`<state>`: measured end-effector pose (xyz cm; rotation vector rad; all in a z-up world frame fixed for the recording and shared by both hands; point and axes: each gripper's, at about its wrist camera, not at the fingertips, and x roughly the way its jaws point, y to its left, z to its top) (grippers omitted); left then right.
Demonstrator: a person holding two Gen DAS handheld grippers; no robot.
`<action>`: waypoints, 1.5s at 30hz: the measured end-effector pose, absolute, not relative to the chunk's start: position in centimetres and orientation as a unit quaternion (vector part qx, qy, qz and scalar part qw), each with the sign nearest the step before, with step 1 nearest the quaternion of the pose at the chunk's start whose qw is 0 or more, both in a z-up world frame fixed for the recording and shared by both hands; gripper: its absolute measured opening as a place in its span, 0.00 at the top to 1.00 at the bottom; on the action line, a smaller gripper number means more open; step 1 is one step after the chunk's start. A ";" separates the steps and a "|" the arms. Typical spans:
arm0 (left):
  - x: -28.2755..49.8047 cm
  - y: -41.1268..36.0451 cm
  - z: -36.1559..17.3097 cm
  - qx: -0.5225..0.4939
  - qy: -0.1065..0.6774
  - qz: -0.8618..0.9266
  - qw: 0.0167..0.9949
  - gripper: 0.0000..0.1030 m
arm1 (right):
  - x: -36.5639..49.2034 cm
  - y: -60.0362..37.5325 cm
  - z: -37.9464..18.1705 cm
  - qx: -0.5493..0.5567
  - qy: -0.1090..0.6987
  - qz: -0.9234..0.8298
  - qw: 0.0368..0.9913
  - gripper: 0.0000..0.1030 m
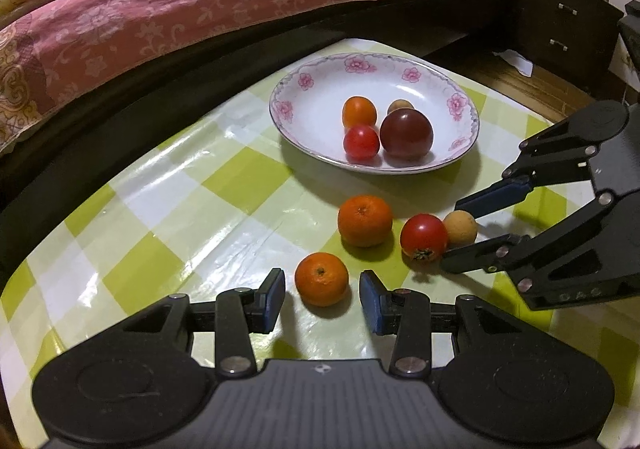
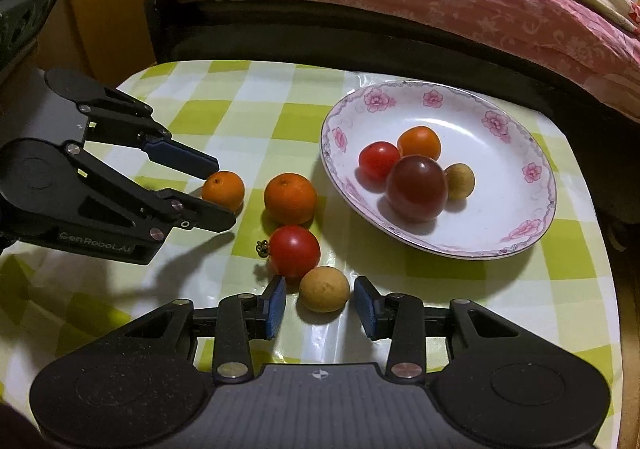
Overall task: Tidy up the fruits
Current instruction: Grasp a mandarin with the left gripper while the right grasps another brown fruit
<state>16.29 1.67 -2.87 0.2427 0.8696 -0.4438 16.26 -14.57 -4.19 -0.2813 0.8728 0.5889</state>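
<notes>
Small table with green-and-white checked cloth (image 1: pixel 168 209), bed alongside. Flowered plate (image 1: pixel 464 105) already carries four fruits: a small orange one (image 1: pixel 359 112), a red tomato (image 1: pixel 361 142), a large dark red tomato (image 1: pixel 406 134), and a tan longan-like fruit (image 1: pixel 400 105) half hidden behind it. Four remain loose on the cloth, near the plate: small tangerine (image 1: pixel 321 279), larger tangerine (image 1: pixel 365 220), red tomato with stem (image 1: pixel 423 239), tan round fruit (image 2: pixel 324 289). Left gripper (image 1: pixel 322 295) has its jaws spread, straddling the small tangerine with a gap on both sides, no contact. Right gripper (image 2: pixel 320 299) likewise spread around the tan fruit, pads close but not touching; that fruit sits just beside the stemmed tomato, possibly touching. Judgement: roughly half done, four plated, four to go. Both tools look set to pinch their fruit; neither grasp is made yet.
</notes>
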 end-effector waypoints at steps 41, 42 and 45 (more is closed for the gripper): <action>13.6 0.4 -3.1 0.157 0.425 -0.245 0.857 0.59 | 15.2 -15.3 -3.9 -0.134 0.431 0.273 0.850 0.75; 13.6 0.3 -3.1 0.159 0.424 -0.245 0.857 0.59 | 15.3 -15.3 -3.9 -0.134 0.431 0.273 0.850 0.75; 13.5 0.4 -3.2 0.157 0.423 -0.244 0.859 0.58 | 15.3 -15.3 -3.9 -0.134 0.430 0.273 0.850 0.75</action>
